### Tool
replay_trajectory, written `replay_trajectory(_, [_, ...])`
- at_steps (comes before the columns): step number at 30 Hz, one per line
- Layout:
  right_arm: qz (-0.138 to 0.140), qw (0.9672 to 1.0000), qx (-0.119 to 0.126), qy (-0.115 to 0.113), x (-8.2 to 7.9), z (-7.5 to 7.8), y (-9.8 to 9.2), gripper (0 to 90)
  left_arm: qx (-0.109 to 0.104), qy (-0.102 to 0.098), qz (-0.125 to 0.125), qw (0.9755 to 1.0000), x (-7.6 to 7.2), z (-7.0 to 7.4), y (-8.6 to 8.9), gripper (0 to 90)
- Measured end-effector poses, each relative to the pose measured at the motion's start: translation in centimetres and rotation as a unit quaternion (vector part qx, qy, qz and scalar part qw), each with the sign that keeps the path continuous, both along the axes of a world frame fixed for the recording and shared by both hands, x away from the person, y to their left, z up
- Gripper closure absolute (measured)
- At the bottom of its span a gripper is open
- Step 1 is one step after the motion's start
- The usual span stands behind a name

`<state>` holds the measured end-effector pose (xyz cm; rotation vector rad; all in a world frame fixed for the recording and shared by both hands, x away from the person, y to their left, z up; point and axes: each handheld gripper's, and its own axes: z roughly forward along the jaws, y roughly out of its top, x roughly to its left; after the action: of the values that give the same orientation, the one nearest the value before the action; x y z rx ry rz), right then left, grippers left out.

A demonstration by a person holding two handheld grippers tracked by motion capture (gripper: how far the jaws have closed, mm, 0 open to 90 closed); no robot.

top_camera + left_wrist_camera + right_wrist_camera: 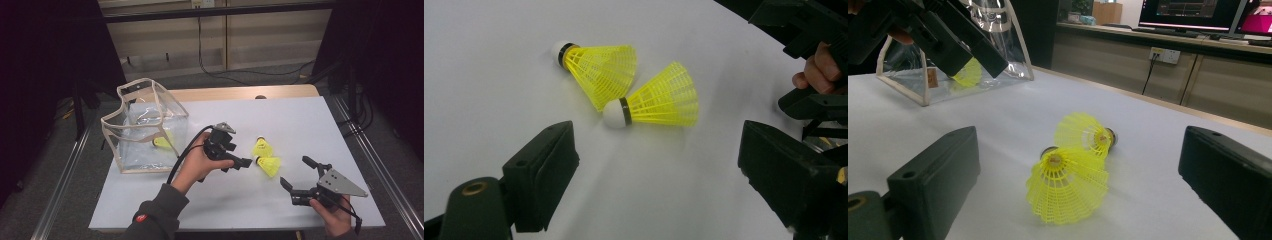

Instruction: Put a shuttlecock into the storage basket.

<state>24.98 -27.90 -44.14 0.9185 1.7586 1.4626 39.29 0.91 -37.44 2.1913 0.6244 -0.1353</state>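
Two yellow shuttlecocks lie side by side, touching, on the white table [300,120]. One [262,147] [599,70] [1085,132] lies farther back. The other [270,166] [659,102] [1068,185] lies nearer, its white cork towards my left gripper. My left gripper [240,155] [659,165] is open just left of them, nothing between its jaws. My right gripper [298,172] [1078,175] is open to their right near the front edge, jaws facing the nearer shuttlecock without touching it.
A clear bag with beige trim [145,125] [923,80] stands open at the table's left, a third yellow shuttlecock [162,142] [969,74] inside it. A wooden strip [240,92] runs along the table's far edge. Cables lie on the floor behind.
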Motion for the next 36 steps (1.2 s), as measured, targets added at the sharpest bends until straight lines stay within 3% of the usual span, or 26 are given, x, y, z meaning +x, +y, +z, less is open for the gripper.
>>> replay_trajectory(20, [-0.001,1.0,0.0,0.002,0.0,0.0,0.0,3.0,0.003,0.006,-0.016,0.9999,-0.4,-1.6,-1.3,16.0])
replay_trajectory(36, [-0.001,1.0,0.0,0.0,0.0,0.0,0.0,3.0,0.011,-0.002,-0.028,0.9996,-0.6,-2.9,-2.4,17.1])
